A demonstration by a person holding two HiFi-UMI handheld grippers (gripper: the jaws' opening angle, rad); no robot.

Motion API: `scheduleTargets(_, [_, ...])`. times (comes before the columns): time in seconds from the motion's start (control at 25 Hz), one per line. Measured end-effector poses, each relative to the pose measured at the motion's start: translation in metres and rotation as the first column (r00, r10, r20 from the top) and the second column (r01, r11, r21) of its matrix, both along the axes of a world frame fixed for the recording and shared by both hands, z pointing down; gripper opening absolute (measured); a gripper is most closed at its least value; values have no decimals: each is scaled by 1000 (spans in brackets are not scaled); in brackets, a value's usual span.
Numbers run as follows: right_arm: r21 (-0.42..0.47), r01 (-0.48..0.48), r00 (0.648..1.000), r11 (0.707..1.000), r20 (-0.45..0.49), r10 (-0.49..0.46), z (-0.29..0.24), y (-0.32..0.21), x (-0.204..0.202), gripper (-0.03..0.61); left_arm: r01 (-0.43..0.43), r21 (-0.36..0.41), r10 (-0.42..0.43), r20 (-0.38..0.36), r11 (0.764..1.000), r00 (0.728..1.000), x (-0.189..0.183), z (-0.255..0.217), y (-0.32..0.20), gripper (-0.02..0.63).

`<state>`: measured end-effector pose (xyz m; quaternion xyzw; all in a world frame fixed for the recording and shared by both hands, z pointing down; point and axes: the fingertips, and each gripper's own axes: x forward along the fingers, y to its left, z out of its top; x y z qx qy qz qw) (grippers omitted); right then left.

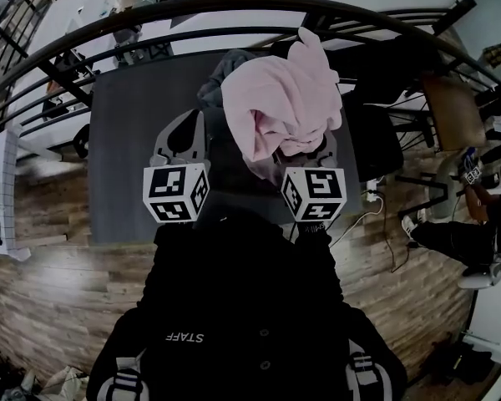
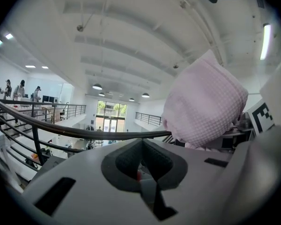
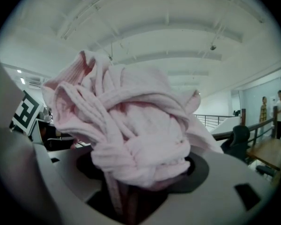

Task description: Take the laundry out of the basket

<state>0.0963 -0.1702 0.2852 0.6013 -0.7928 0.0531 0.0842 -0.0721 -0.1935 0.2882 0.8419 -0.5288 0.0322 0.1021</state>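
Note:
A crumpled pink waffle-weave cloth (image 1: 280,98) hangs bunched up in front of me, with my right gripper (image 1: 307,150) shut on its lower part. In the right gripper view the pink cloth (image 3: 131,121) fills the middle and hides the right gripper's (image 3: 140,175) jaws. My left gripper (image 1: 180,136) is raised beside it on the left, apart from the cloth. In the left gripper view the left gripper's (image 2: 143,165) jaws meet with nothing between them, and the pink cloth (image 2: 203,102) shows to the upper right. A grey garment (image 1: 220,72) peeks out behind the pink one. I see no basket.
A dark grey tabletop (image 1: 129,140) lies below the grippers, with a black railing (image 1: 150,19) curving beyond it. A black chair (image 1: 376,132), a wooden table (image 1: 455,111) and a seated person (image 1: 476,224) are at the right. Cables (image 1: 376,203) lie on the wood floor.

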Motion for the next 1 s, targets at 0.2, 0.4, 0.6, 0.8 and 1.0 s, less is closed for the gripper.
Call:
scheduleTargets(0.2, [36,-23,999,999,31,22,-11,5,4,353,-23,28,23,5,999,1000,12,-8,3,0])
scheduleTargets(0.4, [55,-34,998,998,48,31,-18,7,9,353,-30,31,30,4,999,1000,18,-10,2,0])
scheduleTargets(0.6, [59,-46,998,997,56,42,-19,8,14,353,-33,24,33,10,999,999,18,-8,3,0])
scheduleTargets(0.8, [62,-46,997,997,61,42,-19,6,11,353,-31,28,31,8,999,999,14,-11,0,0])
scheduleTargets(1.0, [68,-46,997,997,61,42,-19,5,11,353,-36,28,36,13,999,999,17,-9,-2,0])
